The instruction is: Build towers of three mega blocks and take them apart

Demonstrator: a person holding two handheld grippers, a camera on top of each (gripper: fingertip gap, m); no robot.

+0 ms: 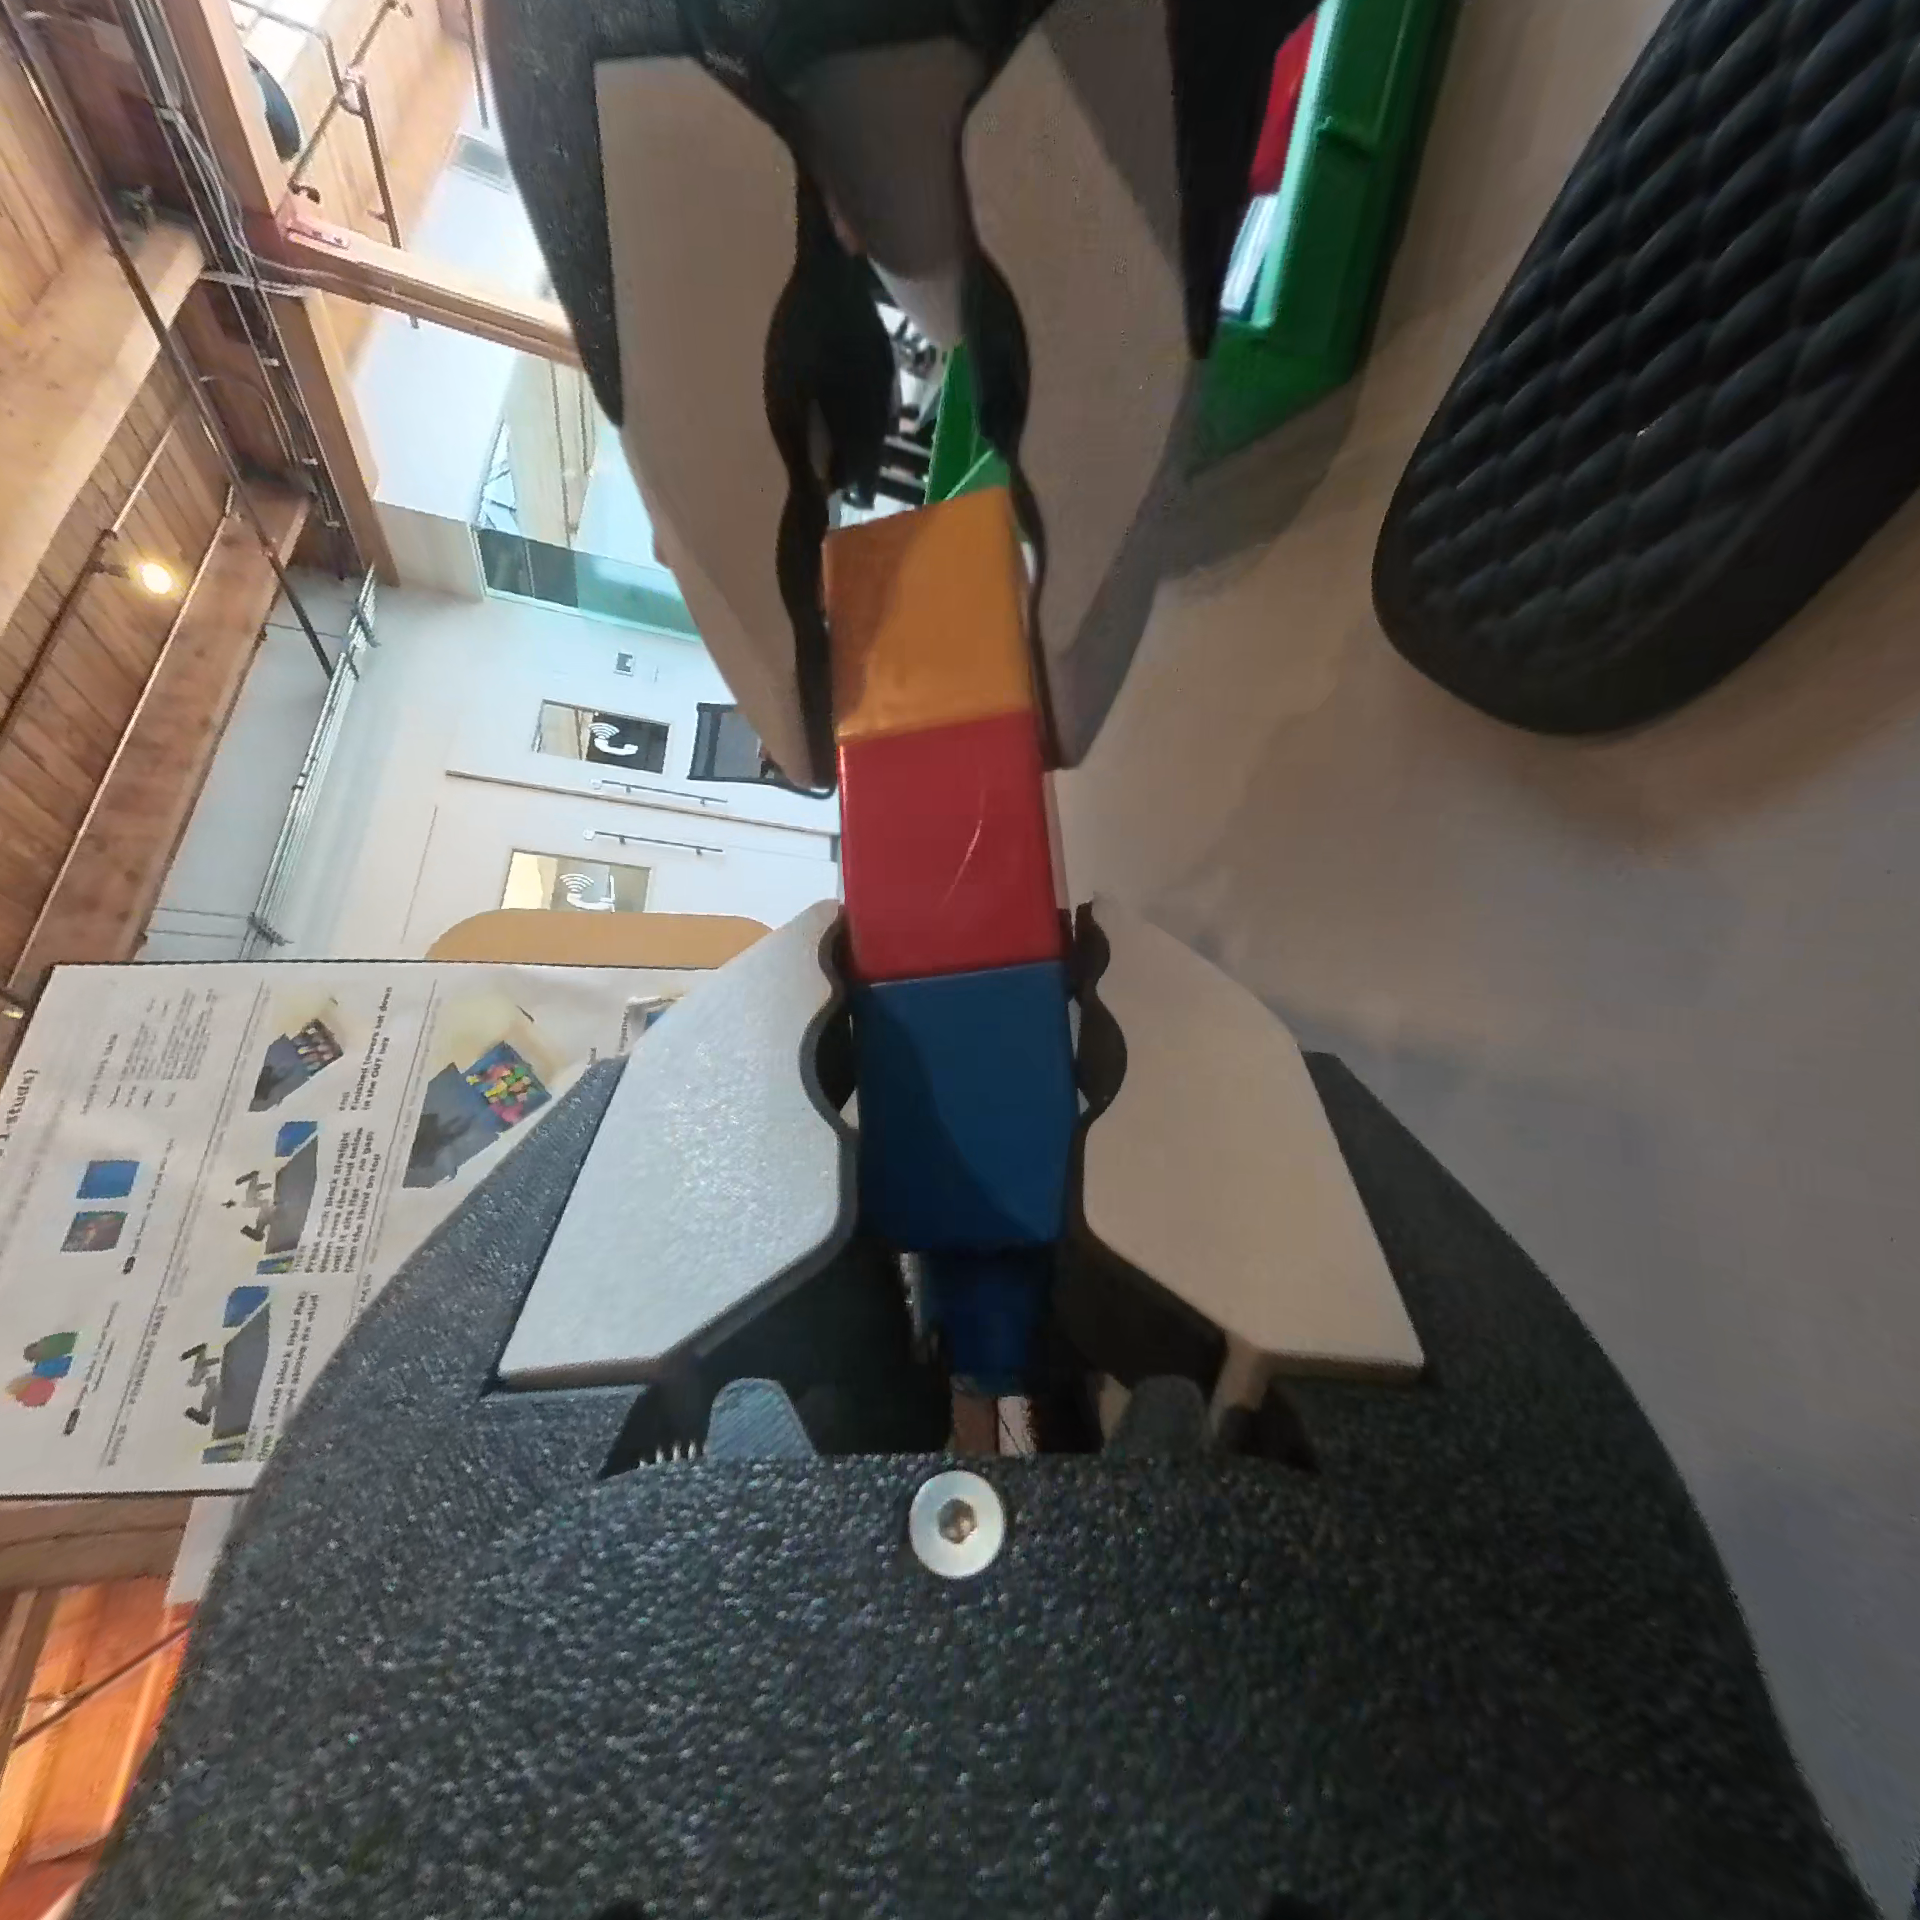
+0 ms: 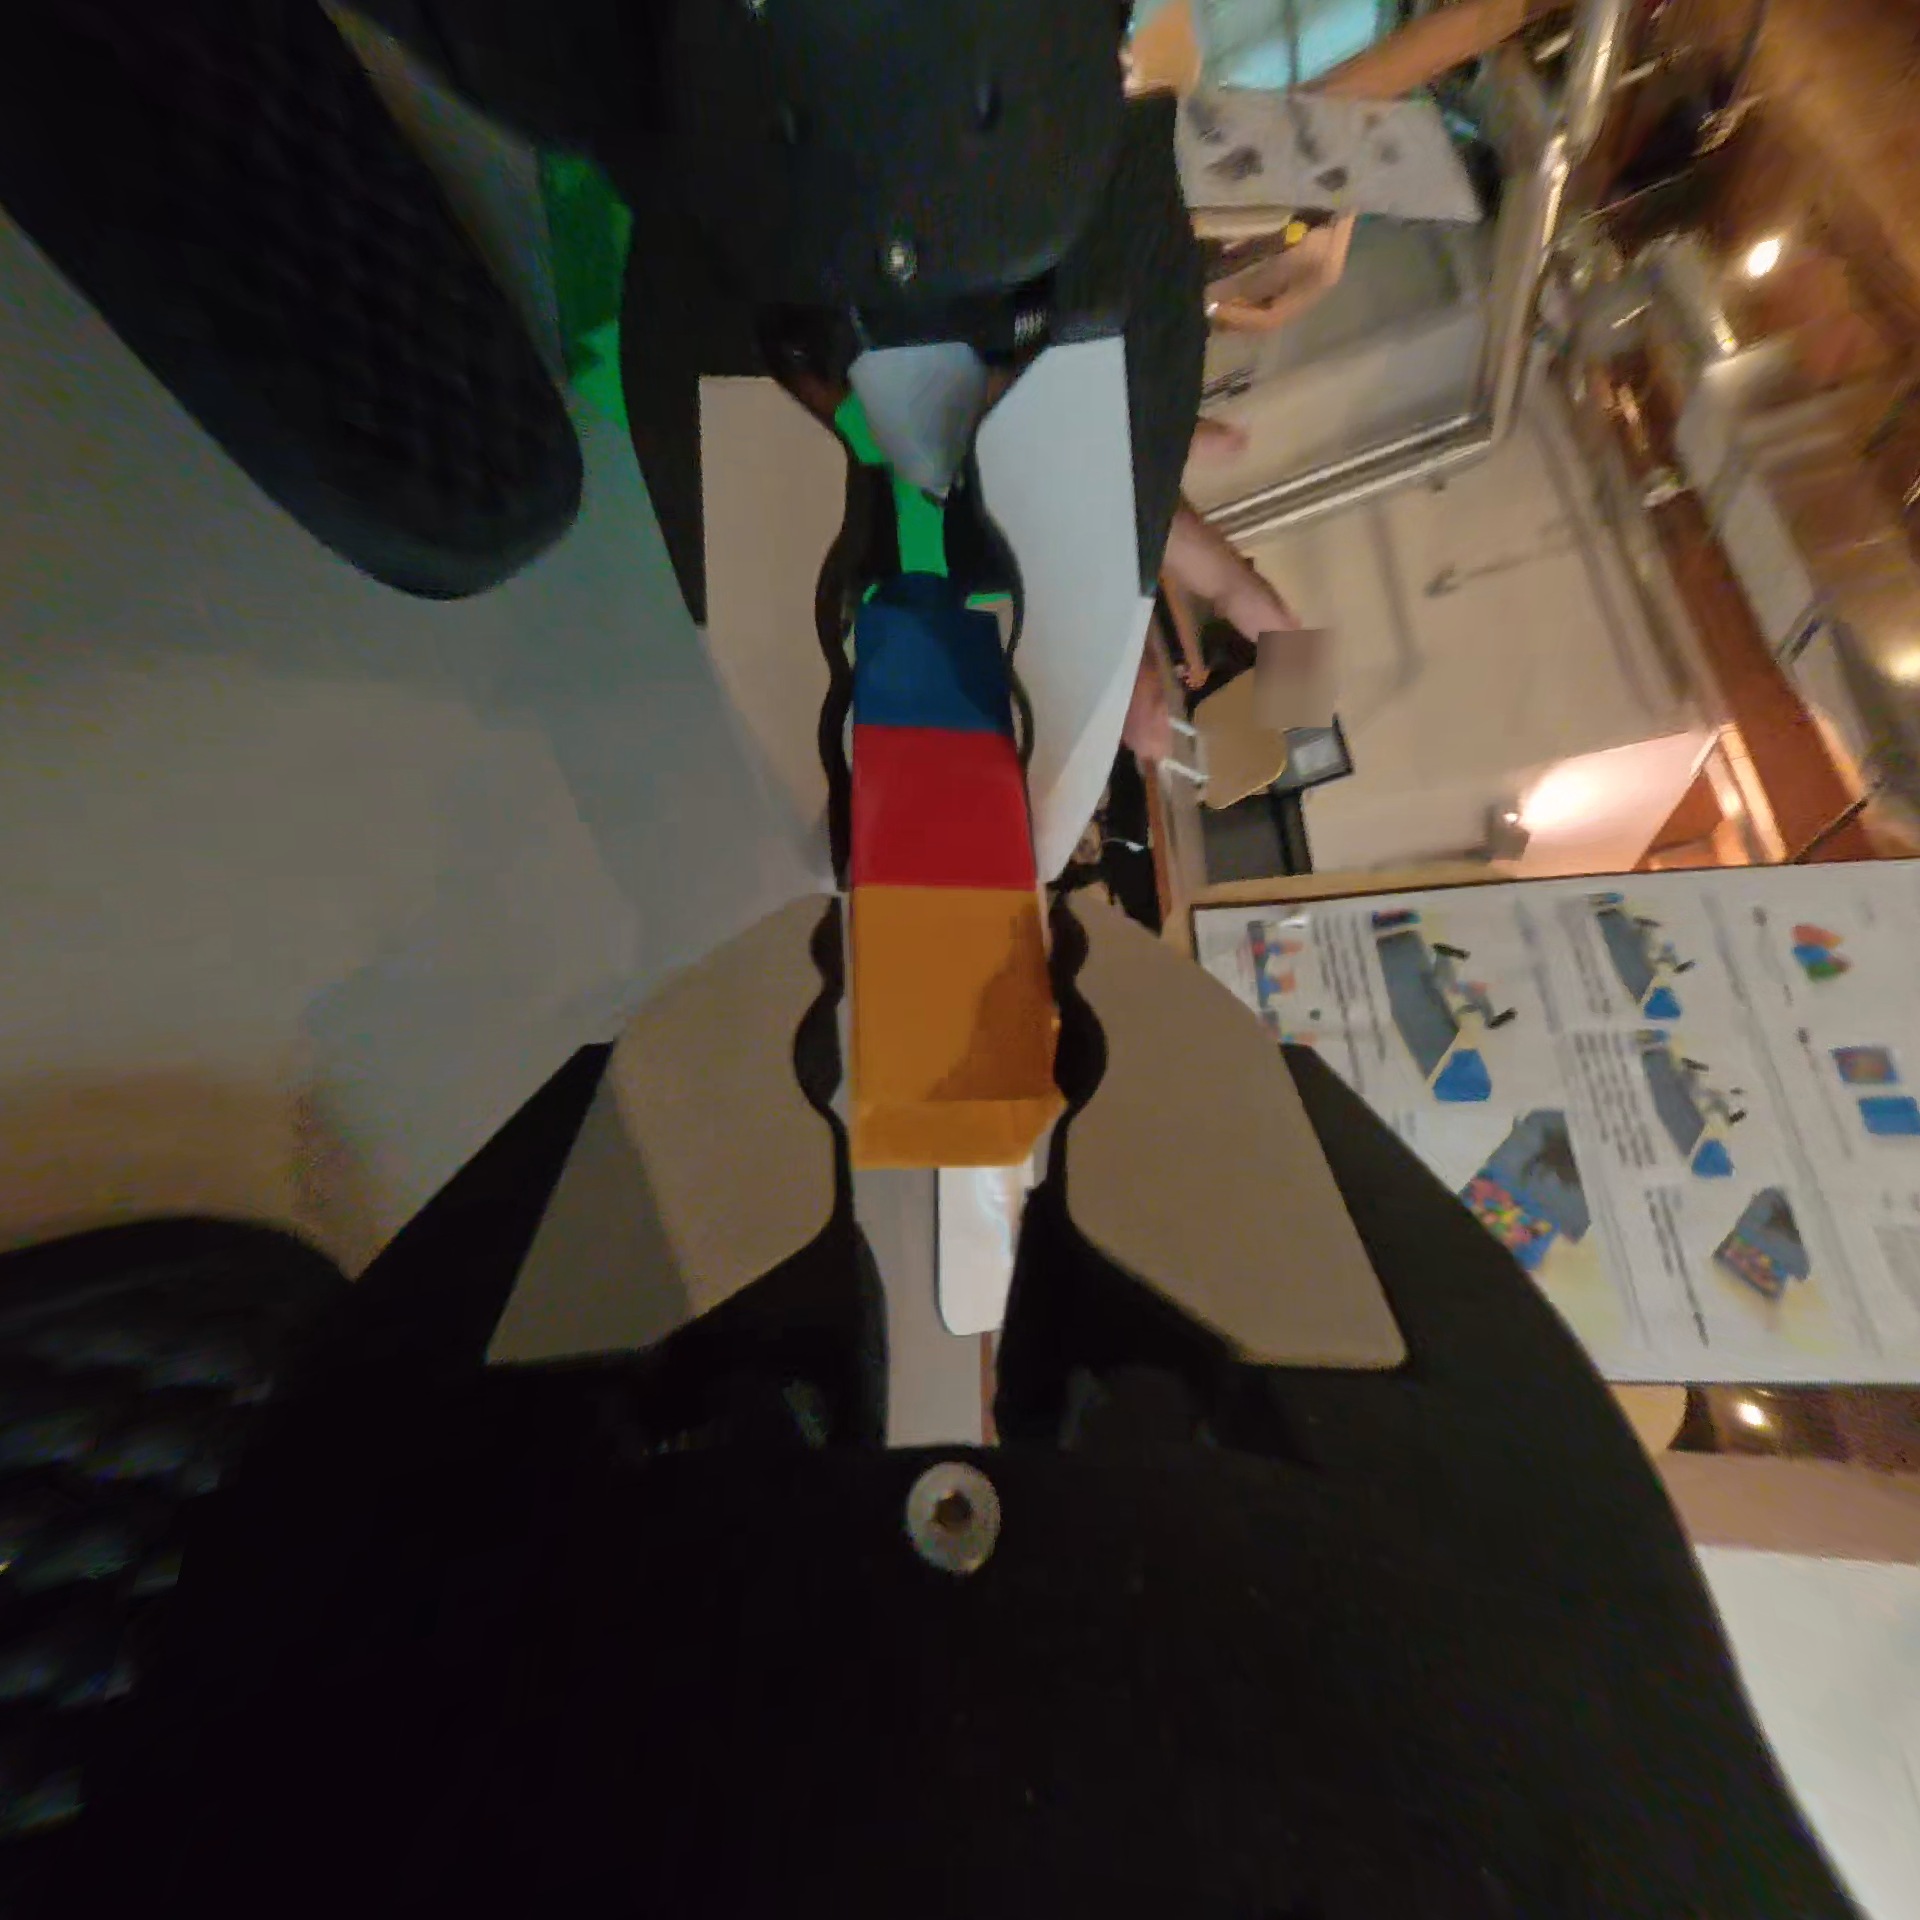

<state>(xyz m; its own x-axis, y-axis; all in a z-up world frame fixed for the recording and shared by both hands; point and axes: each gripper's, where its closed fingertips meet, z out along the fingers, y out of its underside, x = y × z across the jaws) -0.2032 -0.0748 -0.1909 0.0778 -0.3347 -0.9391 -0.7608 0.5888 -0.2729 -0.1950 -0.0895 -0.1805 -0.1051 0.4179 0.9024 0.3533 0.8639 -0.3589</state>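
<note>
A tower of three joined blocks is held in the air between both grippers, lying along both views. In the left wrist view my left gripper [image 1: 961, 1039] is shut on the blue block [image 1: 961, 1112] at the near end; the red block [image 1: 951, 847] is in the middle; the orange block [image 1: 930, 623] is at the far end, gripped by the right gripper [image 1: 935, 717], which points toward me. In the right wrist view my right gripper [image 2: 948, 1023] is shut on the orange block [image 2: 945, 1023]; the red block [image 2: 940, 805] and blue block [image 2: 925, 665] follow, the blue one in the left gripper [image 2: 925, 717].
A pale table surface [image 1: 1507, 987] lies to the right in the left wrist view. A green bin [image 1: 1320, 239] and a black quilted pad [image 1: 1662, 364] sit on it. A printed instruction sheet [image 1: 187, 1226] stands beyond; it also shows in the right wrist view [image 2: 1621, 1112].
</note>
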